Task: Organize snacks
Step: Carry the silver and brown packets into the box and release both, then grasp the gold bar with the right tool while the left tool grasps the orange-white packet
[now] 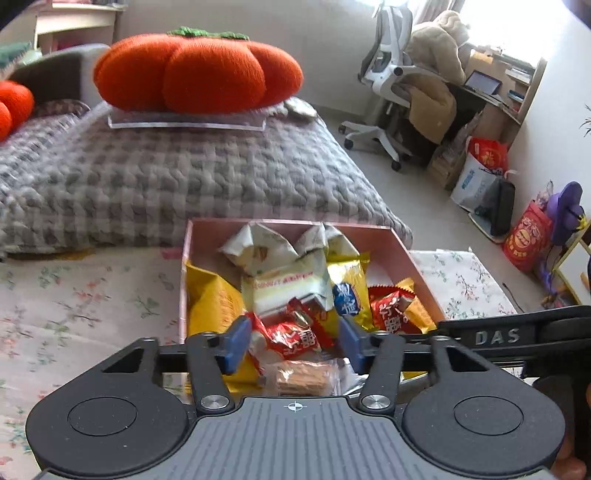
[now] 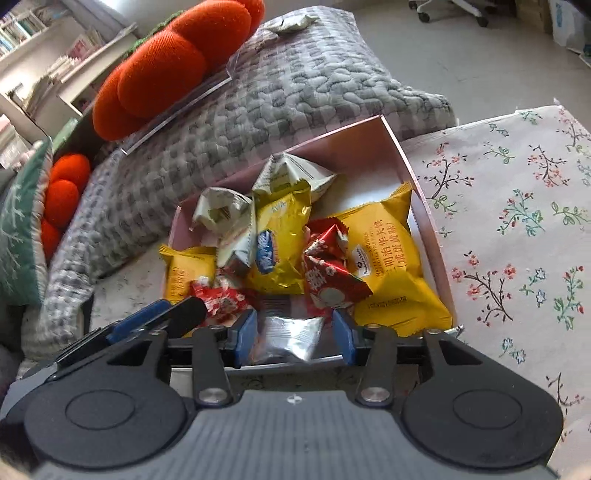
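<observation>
Both the left gripper [image 1: 293, 341] and right gripper [image 2: 293, 338] hover with jaws apart, gripping nothing, over the pink box [image 2: 424, 195] of snack packets [image 2: 388, 258].

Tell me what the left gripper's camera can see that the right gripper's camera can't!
Only the left wrist view shows the white office chair, the desk with a laptop and the red bags on the floor. Only the right wrist view shows the green pillow, the bookshelf and a silver packet between the right gripper's open fingers. Both show the pink box of snacks, the orange pumpkin cushion and the grey blanket.
</observation>
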Available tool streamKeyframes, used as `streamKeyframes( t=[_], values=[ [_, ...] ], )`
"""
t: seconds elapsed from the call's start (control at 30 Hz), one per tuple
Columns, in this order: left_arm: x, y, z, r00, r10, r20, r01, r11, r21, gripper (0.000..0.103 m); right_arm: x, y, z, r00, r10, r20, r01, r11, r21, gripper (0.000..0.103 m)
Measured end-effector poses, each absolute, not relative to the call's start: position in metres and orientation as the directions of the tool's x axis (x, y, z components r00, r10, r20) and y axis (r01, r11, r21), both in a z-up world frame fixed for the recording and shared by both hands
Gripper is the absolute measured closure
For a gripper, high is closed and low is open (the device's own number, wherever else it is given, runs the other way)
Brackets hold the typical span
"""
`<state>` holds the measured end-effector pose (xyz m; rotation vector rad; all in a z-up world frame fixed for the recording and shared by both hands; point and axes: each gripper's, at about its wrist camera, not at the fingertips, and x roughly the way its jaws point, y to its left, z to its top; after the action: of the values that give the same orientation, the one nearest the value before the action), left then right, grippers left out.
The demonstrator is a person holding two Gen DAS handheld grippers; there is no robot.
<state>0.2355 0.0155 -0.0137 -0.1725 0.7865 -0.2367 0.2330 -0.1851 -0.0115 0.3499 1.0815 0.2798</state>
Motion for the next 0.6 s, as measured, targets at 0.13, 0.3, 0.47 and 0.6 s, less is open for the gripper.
streamKeyframes(
  t=[0.13,0.3,0.47,0.6],
  values=[
    [0.215,0.017,0.002,0.679,-0.221,-0.701,0.136,0.975,-0.175,0.049,0.22,-0.194,0.005,0.456,0.392,-0.799,-0.045,0.907,0.419,0.054],
    [0.184,0.023,0.006,0.649,-0.174,-0.74,0.112,0.985,-0.133,0.046,0.192,-0.204,0.017,0.442,0.334,-0.833,-0.072,0.938,0.338,0.046],
    [0.147,0.014,0.003,0.596,-0.114,-0.795,0.164,0.986,-0.018,0.043,0.171,-0.211,0.021,0.358,0.34,-0.869,-0.092,0.94,0.33,0.039],
    [0.121,0.0,-0.004,0.572,-0.084,-0.816,0.244,0.967,0.072,0.037,0.15,-0.194,0.016,0.289,0.268,-0.919,-0.203,0.955,0.215,0.028]
  ],
)
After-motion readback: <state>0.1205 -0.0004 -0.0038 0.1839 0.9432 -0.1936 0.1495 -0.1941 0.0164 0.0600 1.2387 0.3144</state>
